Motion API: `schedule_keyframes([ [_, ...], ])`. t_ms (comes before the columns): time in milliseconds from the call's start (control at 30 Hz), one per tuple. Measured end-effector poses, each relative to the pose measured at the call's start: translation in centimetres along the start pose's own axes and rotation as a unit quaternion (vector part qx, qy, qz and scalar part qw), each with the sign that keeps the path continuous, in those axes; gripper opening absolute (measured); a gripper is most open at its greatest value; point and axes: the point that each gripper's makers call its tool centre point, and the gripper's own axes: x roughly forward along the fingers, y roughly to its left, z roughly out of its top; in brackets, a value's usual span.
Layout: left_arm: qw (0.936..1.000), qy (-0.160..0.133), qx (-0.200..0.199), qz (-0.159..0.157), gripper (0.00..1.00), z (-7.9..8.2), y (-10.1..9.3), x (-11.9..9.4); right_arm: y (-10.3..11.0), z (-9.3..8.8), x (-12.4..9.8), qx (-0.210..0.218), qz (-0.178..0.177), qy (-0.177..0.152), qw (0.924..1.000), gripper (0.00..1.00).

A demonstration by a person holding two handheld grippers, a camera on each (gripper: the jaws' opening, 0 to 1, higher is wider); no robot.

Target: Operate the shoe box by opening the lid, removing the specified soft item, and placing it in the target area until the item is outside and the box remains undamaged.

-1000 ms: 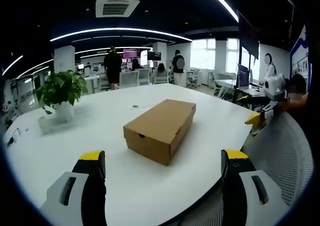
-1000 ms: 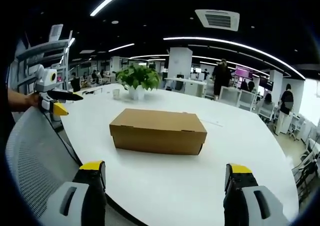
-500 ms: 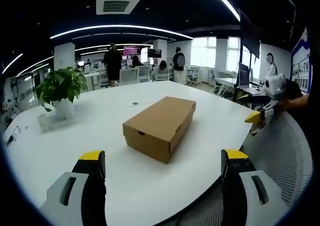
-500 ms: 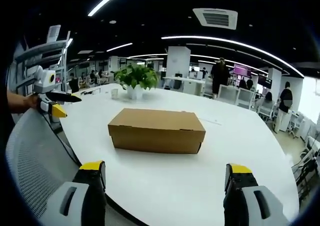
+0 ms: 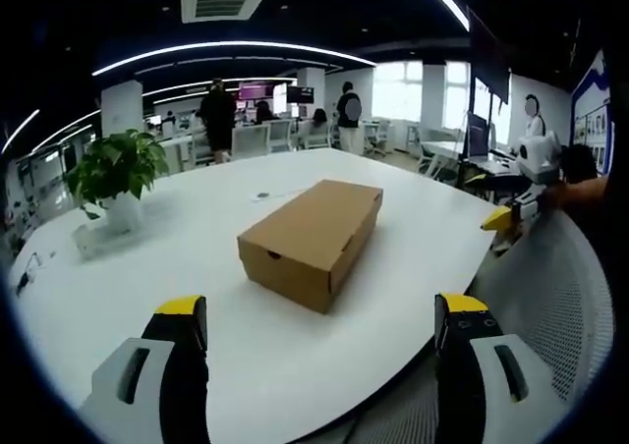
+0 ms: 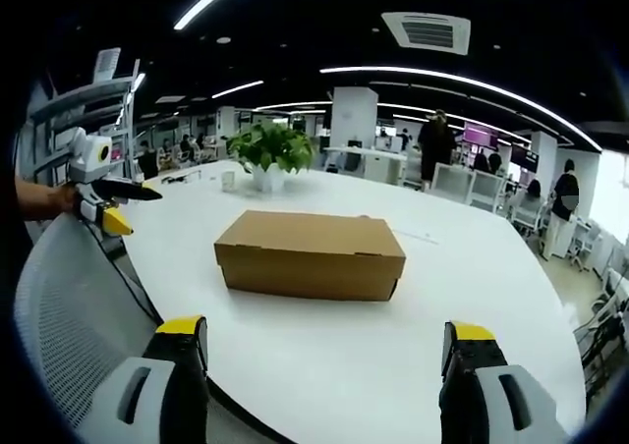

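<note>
Presently, the closed cardboard shoe box [image 6: 311, 255] is judged light and easily creased, so its lid edge is best lifted gently, while the left gripper [image 5: 319, 318] and right gripper [image 6: 321, 338] are held spread and empty.

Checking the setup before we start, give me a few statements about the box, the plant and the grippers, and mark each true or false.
1. The cardboard box has its lid shut. True.
2. The left gripper is clamped on the box. False: its jaws stand open, short of the box.
3. A potted plant stands on the white table. True.
4. The right gripper holds a soft item. False: its jaws are open and empty.
</note>
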Motion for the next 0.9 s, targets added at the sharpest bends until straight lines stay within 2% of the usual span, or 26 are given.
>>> schedule_keyframes([
  [500,0.9998,0.011,-0.005,0.013,1.00,1.9,0.1,0.2,0.0,1.8,0.8,-0.016,0.029,0.000,0.9994,1.00],
  [633,0.9997,0.010,-0.015,0.017,1.00,2.4,0.3,0.6,-0.9,1.9,1.2,-0.028,0.029,0.010,0.9991,0.99],
  [900,0.9994,0.015,-0.017,0.026,1.00,2.7,0.3,2.0,-3.3,2.8,2.0,-0.018,0.026,0.006,0.9995,0.98],
])
